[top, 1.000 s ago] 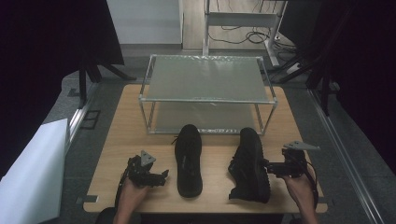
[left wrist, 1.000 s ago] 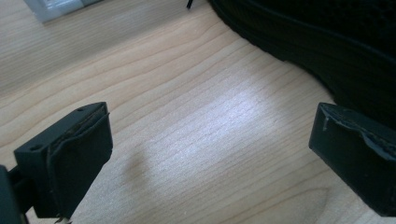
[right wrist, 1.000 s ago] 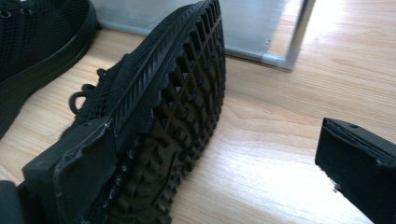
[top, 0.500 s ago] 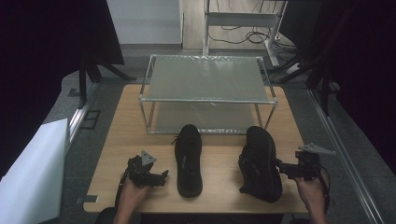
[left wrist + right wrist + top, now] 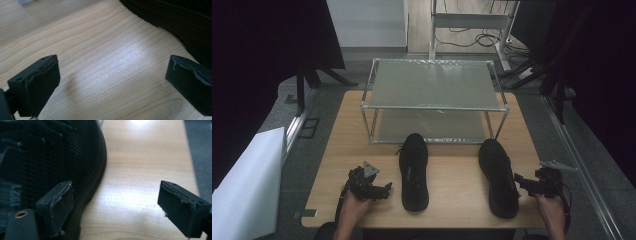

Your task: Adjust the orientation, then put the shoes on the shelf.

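Your right gripper (image 5: 523,184) has let go of the right shoe (image 5: 498,177), drawn back toward the table's (image 5: 337,150) right edge and begun narrowing its spread, empty jaws, so that shoe now lies near the front-right corner, ready for regripping

2 black mesh shoes (image 5: 414,171) (image 5: 498,177), light wood-grain table (image 5: 457,192), grey metal rack (image 5: 435,85), black grippers (image 5: 383,189) (image 5: 520,181).

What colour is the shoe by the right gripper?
Black all over, the shoe, mesh upper included; the right gripper view shows it best.
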Action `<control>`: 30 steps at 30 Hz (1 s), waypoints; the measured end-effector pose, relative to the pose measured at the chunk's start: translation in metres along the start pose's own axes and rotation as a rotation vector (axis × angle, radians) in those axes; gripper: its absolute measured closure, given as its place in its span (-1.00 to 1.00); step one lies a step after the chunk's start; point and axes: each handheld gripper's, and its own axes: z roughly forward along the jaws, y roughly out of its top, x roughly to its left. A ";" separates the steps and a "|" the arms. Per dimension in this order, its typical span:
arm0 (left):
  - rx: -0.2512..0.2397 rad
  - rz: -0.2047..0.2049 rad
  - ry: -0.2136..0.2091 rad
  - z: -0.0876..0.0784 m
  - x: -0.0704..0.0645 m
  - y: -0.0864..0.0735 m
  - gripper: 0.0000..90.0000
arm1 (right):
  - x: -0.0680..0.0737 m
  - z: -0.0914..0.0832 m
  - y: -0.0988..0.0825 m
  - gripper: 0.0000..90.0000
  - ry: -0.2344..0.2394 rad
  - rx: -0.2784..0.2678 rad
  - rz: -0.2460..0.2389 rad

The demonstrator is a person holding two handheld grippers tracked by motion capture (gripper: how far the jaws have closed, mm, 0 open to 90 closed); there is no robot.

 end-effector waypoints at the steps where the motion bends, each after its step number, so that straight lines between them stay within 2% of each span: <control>1: 0.000 0.000 0.000 0.000 0.000 0.000 -1.00 | -0.004 0.002 -0.002 -0.71 0.013 0.006 0.022; 5: 0.001 -0.003 -0.002 0.000 0.000 0.000 -1.00 | -0.008 0.005 -0.005 -0.73 0.018 0.011 0.019; 10: 0.010 -0.011 0.002 -0.001 0.000 0.000 -1.00 | -0.009 -0.002 -0.005 -0.75 0.026 -0.042 0.020; 14: 0.025 -0.028 0.020 -0.001 0.000 0.001 -1.00 | -0.006 -0.009 -0.003 -0.75 0.056 -0.076 0.011; 18: 0.020 -0.059 0.007 -0.004 0.002 0.003 -0.95 | -0.002 -0.014 -0.001 -0.74 0.090 -0.088 -0.002; 19: 0.017 -0.079 -0.002 -0.007 0.002 0.004 -0.92 | 0.000 -0.017 -0.001 -0.73 0.104 -0.102 -0.004; 20: 0.017 -0.079 -0.002 -0.007 0.002 0.004 -0.90 | 0.001 -0.018 -0.001 -0.73 0.111 -0.104 -0.006; 21: 0.006 -0.099 -0.013 -0.010 0.002 0.005 -0.89 | 0.003 -0.019 0.000 -0.74 0.123 -0.114 -0.007; 26: -0.028 -0.122 -0.031 -0.017 -0.001 0.012 -0.87 | 0.009 -0.022 0.001 -0.75 0.153 -0.117 -0.023; 27: -0.054 -0.137 -0.041 -0.020 -0.003 0.018 -0.87 | 0.010 -0.022 0.002 -0.76 0.167 -0.116 -0.023; 30: -0.079 -0.158 -0.062 -0.022 -0.005 0.025 -0.86 | 0.011 -0.021 0.003 -0.76 0.180 -0.106 -0.028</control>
